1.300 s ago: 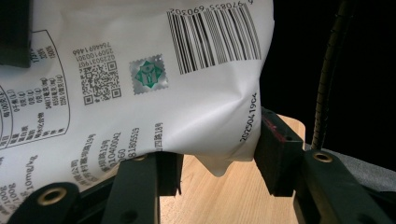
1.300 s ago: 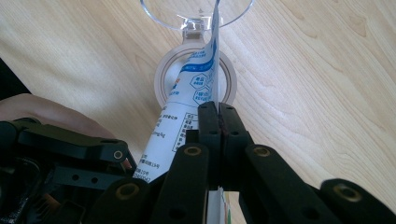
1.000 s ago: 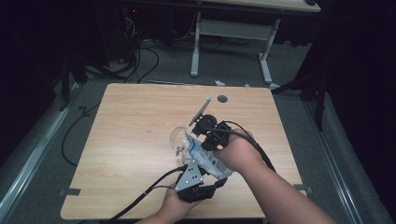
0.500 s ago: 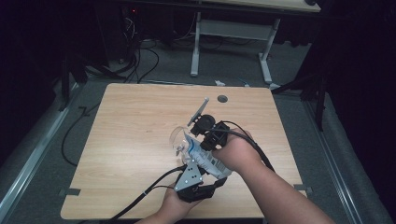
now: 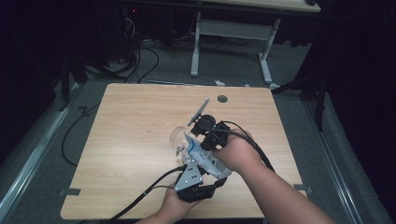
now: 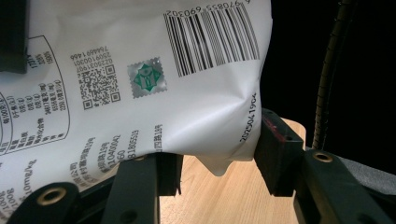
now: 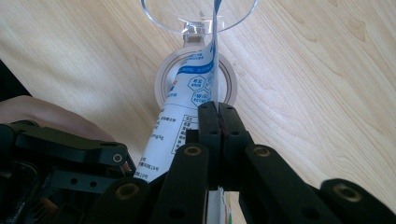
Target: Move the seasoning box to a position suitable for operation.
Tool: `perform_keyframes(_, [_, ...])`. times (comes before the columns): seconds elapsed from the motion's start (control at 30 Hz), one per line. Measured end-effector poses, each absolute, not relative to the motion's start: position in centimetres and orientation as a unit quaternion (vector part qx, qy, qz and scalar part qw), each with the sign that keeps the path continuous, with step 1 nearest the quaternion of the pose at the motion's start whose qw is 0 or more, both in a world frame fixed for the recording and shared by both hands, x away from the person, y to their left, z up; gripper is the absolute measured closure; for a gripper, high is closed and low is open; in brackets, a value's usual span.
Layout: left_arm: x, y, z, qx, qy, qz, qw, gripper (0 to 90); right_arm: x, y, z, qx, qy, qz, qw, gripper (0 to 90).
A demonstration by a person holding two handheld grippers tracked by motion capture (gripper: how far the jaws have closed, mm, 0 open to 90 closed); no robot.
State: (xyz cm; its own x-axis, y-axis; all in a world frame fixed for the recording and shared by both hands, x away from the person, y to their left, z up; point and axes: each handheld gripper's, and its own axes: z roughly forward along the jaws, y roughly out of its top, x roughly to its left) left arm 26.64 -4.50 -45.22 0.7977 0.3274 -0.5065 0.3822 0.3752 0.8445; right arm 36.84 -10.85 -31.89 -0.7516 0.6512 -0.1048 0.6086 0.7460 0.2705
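Note:
Both grippers hold a white and blue printed pouch (image 5: 205, 158) over the wooden table (image 5: 135, 121). My left gripper (image 5: 198, 163) is shut on the pouch's wide barcode end (image 6: 163, 70), its jaws (image 6: 215, 158) pressing each side. In the right gripper view, my right gripper (image 7: 217, 112) is shut on the pouch's thin edge (image 7: 187, 107). The pouch's narrow end points into the round mouth of a clear container (image 7: 229, 79), whose clear lid (image 7: 196, 18) stands flipped open. From above, the container (image 5: 177, 137) sits just left of the right gripper (image 5: 194, 142).
A round cable hole (image 5: 222, 98) lies near the table's far edge. The left gripper's cable (image 5: 140, 196) trails off the front left. The left half of the tabletop is bare wood. Another desk's legs (image 5: 196, 46) stand on the floor beyond.

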Motion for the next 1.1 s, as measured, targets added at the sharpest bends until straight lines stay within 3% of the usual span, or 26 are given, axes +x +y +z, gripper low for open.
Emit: perform_keyframes(1.1, [25.9,-3.9,-46.3,0.586,0.304,-0.007,0.752,57.0,36.1,-11.4,-32.2,0.344,0.928,0.117,0.087,90.0])
